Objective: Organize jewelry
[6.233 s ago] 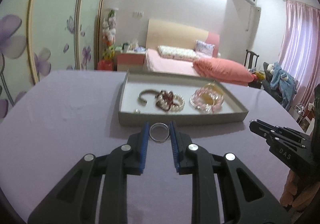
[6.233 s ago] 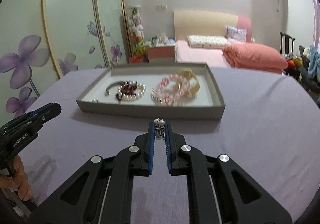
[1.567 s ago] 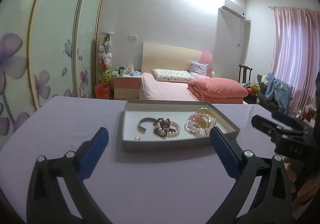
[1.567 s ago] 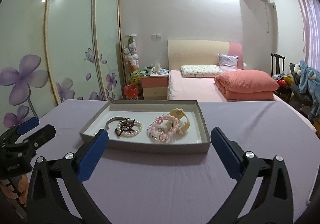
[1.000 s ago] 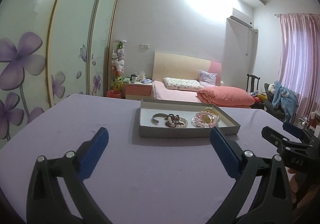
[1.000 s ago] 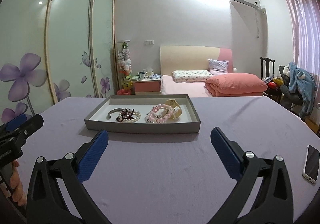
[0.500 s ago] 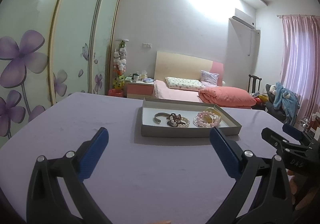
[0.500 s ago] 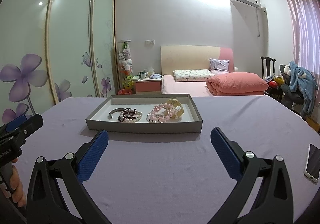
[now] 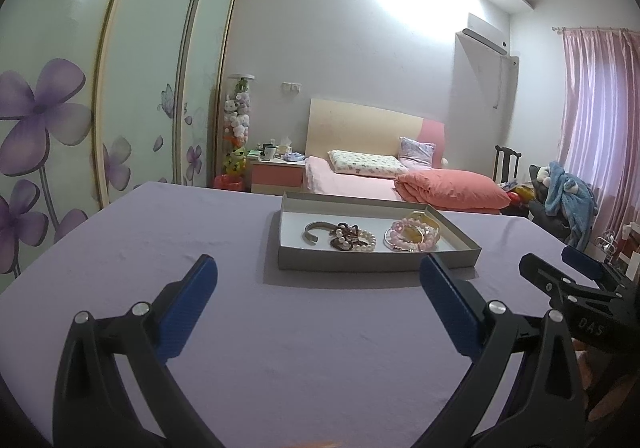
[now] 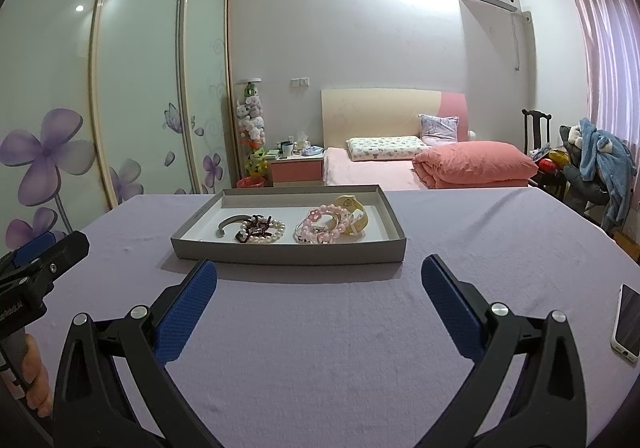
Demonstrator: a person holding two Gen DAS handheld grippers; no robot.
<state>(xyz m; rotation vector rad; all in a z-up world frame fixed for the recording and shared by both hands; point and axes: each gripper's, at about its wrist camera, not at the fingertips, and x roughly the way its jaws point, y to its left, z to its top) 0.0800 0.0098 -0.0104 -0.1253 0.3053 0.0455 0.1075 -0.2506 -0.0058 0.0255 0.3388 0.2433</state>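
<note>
A shallow grey tray sits on the purple tablecloth and holds jewelry: a metal cuff bangle, a pearl and dark bead bracelet, pink bead bracelets and a yellow watch. My left gripper is open and empty, well back from the tray. My right gripper is open and empty too, just short of the tray's near wall. Each gripper shows at the edge of the other's view.
The purple-covered table stretches around the tray. A white phone lies near its right edge. A hand holds the left gripper's handle. Behind are a bed, a nightstand, a chair with clothes and sliding wardrobe doors.
About six seconds ago the left gripper held a ring and the right a small pendant near the tray. Both are now open, empty and pulled back; little has moved in the last second.
</note>
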